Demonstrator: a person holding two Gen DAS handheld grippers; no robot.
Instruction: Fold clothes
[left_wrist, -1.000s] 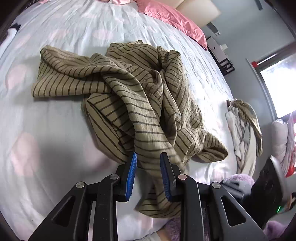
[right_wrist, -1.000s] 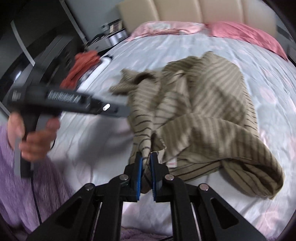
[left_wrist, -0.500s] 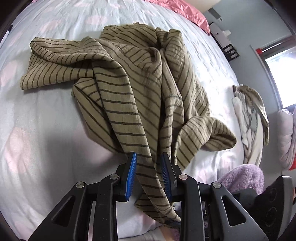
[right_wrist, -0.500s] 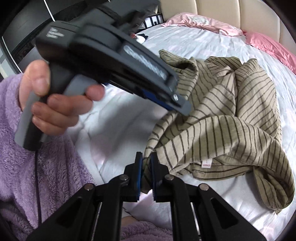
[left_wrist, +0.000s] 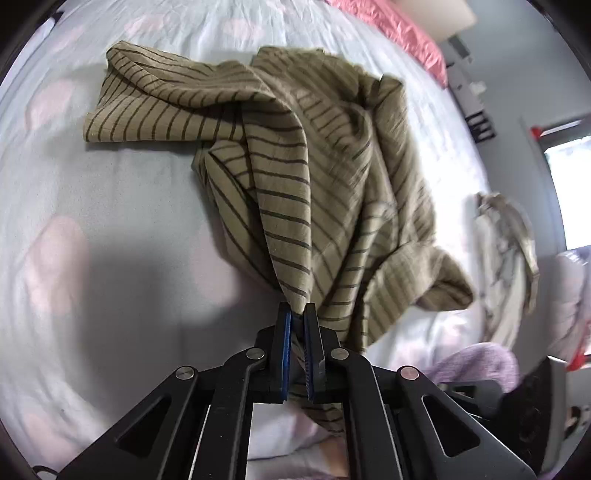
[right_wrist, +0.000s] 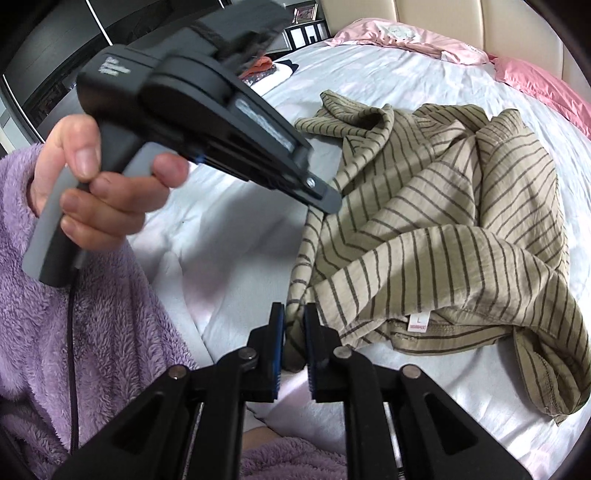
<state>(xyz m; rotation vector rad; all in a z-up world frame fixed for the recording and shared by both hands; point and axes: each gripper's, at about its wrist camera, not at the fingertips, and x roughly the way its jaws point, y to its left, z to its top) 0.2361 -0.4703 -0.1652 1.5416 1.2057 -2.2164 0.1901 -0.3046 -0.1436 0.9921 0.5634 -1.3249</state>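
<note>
Fabric was the trouble here: the striped shirt (left_wrist: 332, 177) lay bunched on the white bed (left_wrist: 110, 221), twisted over itself with one sleeve flat toward the far left and another lump of cloth hanging off toward the near right edge. The left gripper (left_wrist: 298, 314) was clenched on a narrow peak of the shirt, which rose in a taut ridge from its tips. The right gripper (right_wrist: 294, 314) was also pinched on a thin bit of the shirt's edge, near the hem where the size label (right_wrist: 419, 322) showed. In the right wrist view the left hand (right_wrist: 99, 184) held its tool close above that same edge, so both grips sat near one another.

Several things could have gone wrong from this point. Each bite looked shallow, so a firm pull might have slipped the cloth out of one gripper. The two holds seemed to sit on folds of a tangled heap, not on matching corners, so spreading them apart might have tightened the twist instead of opening the shirt. The near part of the garment lay close to the bed's edge, and a drag toward the person could have sent it sliding off. A second pile of clothes (left_wrist: 506, 251) lay near, and a wide sweep might have caught it.
</note>
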